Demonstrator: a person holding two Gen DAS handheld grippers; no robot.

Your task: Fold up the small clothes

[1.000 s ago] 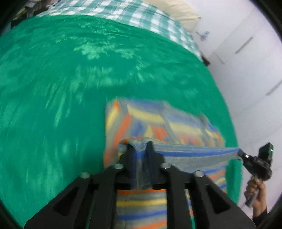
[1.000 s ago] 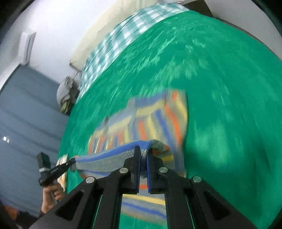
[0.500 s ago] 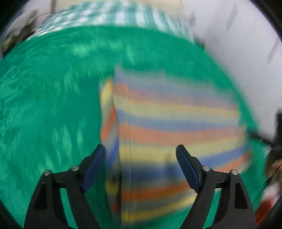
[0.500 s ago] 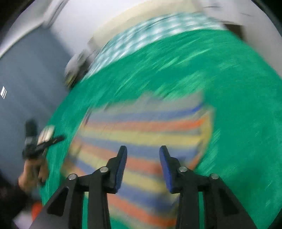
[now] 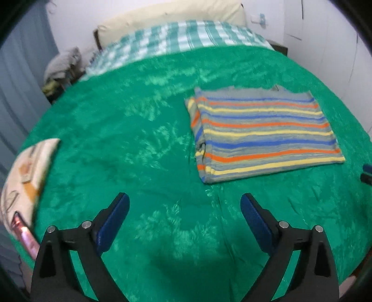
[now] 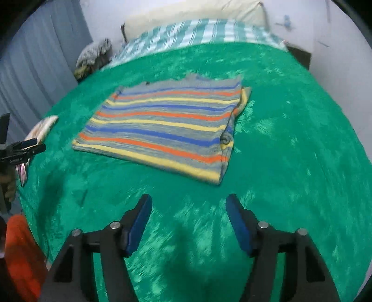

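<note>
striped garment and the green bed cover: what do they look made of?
Striped garment: looks like soft knit, probably cotton jersey; matte, lies limp and flat, thin folded edges. Green bed cover: looks like plush fleece or velour; patchy light-dark sheen where the nap lies differently. Neither fibre is certain from these views.

A bed fills both views, covered by a green blanket (image 5: 144,139) with a paler leaf-like pattern and a few shallow creases. At the top of each frame a teal-and-white checked cover (image 5: 181,44) lies across the head of the bed, with a cream pillow (image 5: 167,16) behind it against the wall. A folded striped garment (image 5: 262,132) in grey, blue, orange and yellow lies flat on the blanket, right of centre in the left wrist view and centre-left in the right wrist view (image 6: 167,125). At the blanket's left edge, in the middle left of the frame, lies a pale printed cloth (image 5: 28,172), blurred.
</note>
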